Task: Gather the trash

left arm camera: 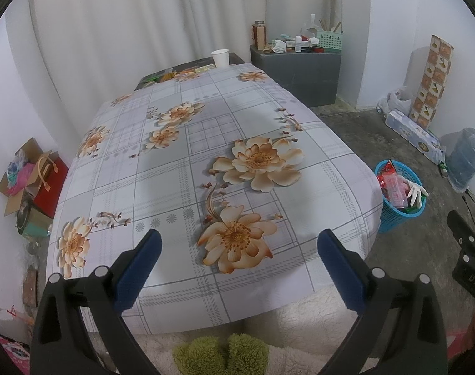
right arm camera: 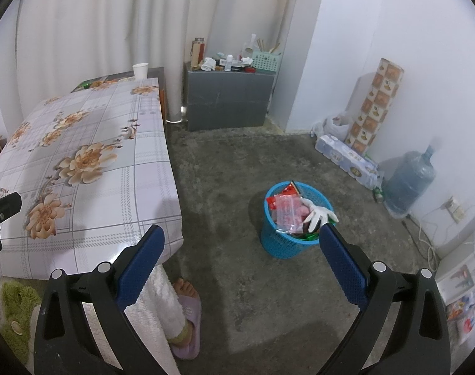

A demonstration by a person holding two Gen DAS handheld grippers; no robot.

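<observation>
Hovering wide and gripping nothing, both left tongs (left arm camera: 239,243) and right tongs (right arm camera: 242,240) are facing one blue basket (right arm camera: 273,243) holding one white glove (right arm camera: 318,214).

We see a small rm w/ white walls (right arm camera: 362,47) and a pleated white curtain (left arm camera: 128,25) across the back. Floor (right arm camera: 231,187) is bare grey concrete, stained. A table w/ a floral plaid tablecloth (left arm camera: 162,187) fills the left side. A grey cabinet (right arm camera: 228,100) stands in the back corner, cluttered on top incl. a green perforated basket (right arm camera: 265,61). By the right wall: a tile-pattern roll (right arm camera: 375,106) leaning upright, a toilet paper pack (right arm camera: 346,159) on the floor, a blue water jug (right arm camera: 409,181) near it. Cardboard boxes (left arm camera: 21,175) sit left of the table. Light is even, indoor.
</observation>
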